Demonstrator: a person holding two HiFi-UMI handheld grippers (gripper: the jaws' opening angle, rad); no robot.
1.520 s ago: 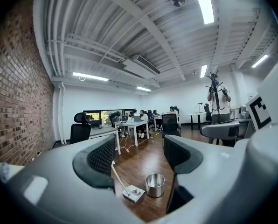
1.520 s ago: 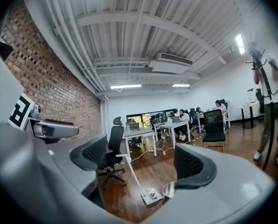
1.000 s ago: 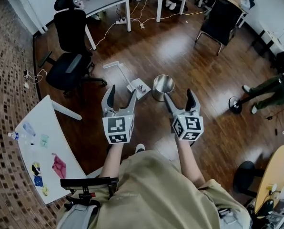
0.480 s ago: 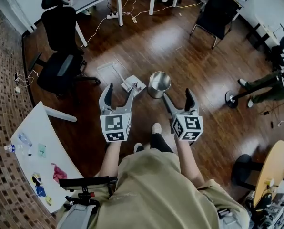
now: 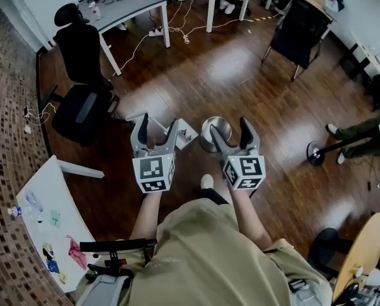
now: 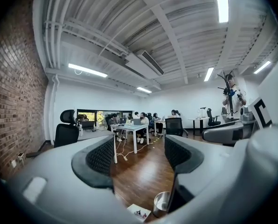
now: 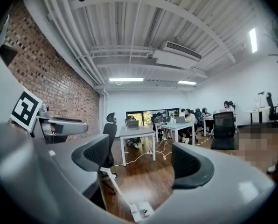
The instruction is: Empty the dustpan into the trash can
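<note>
— Claws: how do they stand?
— Both apart: left claw [image 5: 157, 123] empty; right claw [image 5: 228, 126] has just been narrowing, nothing between.
— And the trash can [image 5: 219, 122]?
— On the floor [image 5: 241, 75], below the right claw.
— And the dustpan [image 5: 187, 134]?
— Beside the can; its handle runs leftward under the left claw, which is likely the nearer.
</note>
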